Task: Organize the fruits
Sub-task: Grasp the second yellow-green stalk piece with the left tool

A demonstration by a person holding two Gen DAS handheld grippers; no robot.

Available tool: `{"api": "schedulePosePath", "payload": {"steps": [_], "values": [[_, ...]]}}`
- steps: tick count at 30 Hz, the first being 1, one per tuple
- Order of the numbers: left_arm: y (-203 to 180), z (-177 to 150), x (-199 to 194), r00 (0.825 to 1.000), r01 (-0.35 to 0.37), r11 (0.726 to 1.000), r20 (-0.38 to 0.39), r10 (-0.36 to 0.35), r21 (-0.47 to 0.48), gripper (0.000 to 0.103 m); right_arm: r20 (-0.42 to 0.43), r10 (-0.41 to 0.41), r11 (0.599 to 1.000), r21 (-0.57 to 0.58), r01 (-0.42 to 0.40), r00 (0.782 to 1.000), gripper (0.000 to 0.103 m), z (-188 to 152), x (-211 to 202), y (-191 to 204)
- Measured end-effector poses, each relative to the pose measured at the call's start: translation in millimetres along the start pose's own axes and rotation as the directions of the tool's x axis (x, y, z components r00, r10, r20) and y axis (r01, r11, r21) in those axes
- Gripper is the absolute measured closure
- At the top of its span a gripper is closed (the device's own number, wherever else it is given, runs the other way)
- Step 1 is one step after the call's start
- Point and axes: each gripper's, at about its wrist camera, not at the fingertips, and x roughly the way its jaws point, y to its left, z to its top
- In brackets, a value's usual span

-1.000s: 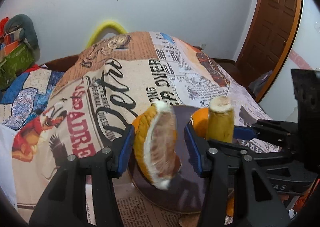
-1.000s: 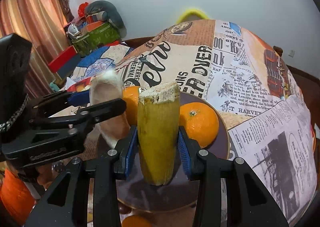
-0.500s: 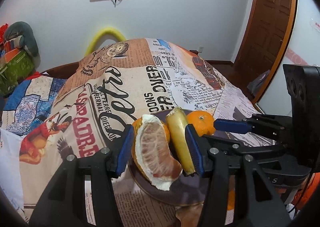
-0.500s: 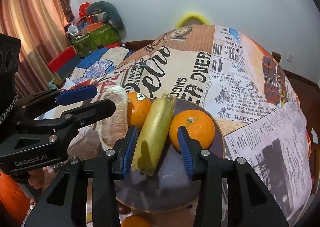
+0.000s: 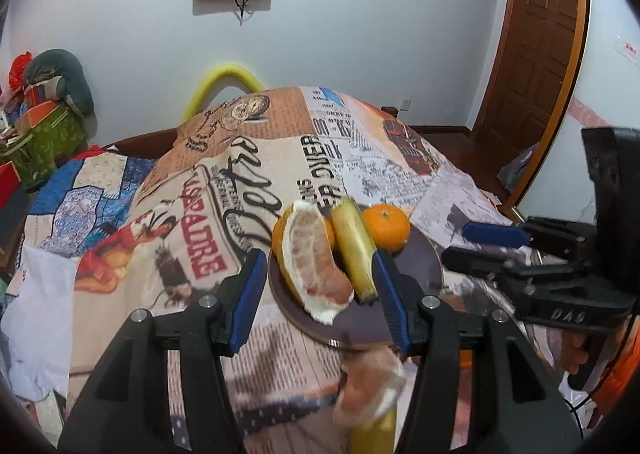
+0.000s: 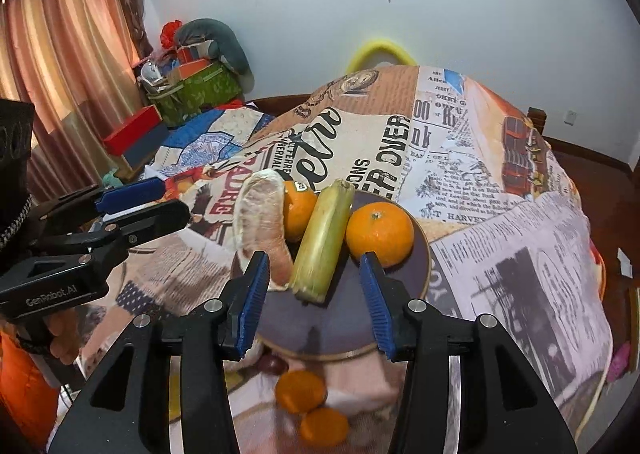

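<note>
- On plate (image 6: 420, 254): pomelo (image 5: 316, 258), banana (image 6: 322, 240), two oranges (image 6: 379, 229), all touching or close.
- Pomelo soft, easily torn: best taken across the rind. Banana firmer, probably bruises.
- Left gripper (image 5: 322, 296) fingers wide apart, released, holding nothing.
- Right gripper (image 6: 316, 304) likewise spread, empty.

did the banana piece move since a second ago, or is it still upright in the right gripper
Yes. The banana piece went from upright between the right gripper's fingers to lying tilted on the plate, between the two oranges; the gripper is open.
</note>
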Motion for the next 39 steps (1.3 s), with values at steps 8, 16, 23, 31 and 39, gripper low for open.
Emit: {"api": "schedulePosePath", "payload": {"steps": [8, 16, 23, 31, 39], "values": [[-7, -39, -17, 0.997, -0.013, 1.0, -0.074, 0.012, -0.003, 0.048, 0.003, -0.013, 1.0, 0.001, 0.013, 1.0, 0.056, -22, -28, 14], [-16, -87, -8, 0.982, -0.005, 1.0, -0.191, 0.0, -0.024, 0.048, -0.014, -0.018, 1.0, 0.004, 0.018, 1.0, 0.053, -52, -44, 24], [-34, -106, 9, 0.97, 0.004, 1.0, -0.242, -0.006, -0.01, 0.048, -0.041, -0.014, 1.0, 0.012, 0.015, 0.999, 0.053, -74, -46, 28], [-42, -115, 32, 0.961, 0.0, 1.0, -0.276, 0.0, -0.002, 0.061, -0.047, -0.018, 0.998, 0.052, 0.02, 0.999, 0.052, -82, -49, 19], [-42, -121, 20, 0.963, 0.012, 1.0, -0.268, -0.009, 0.01, 0.068, -0.059, -0.019, 0.997, 0.07, 0.023, 0.998, 0.052, -85, -46, 18]]}}
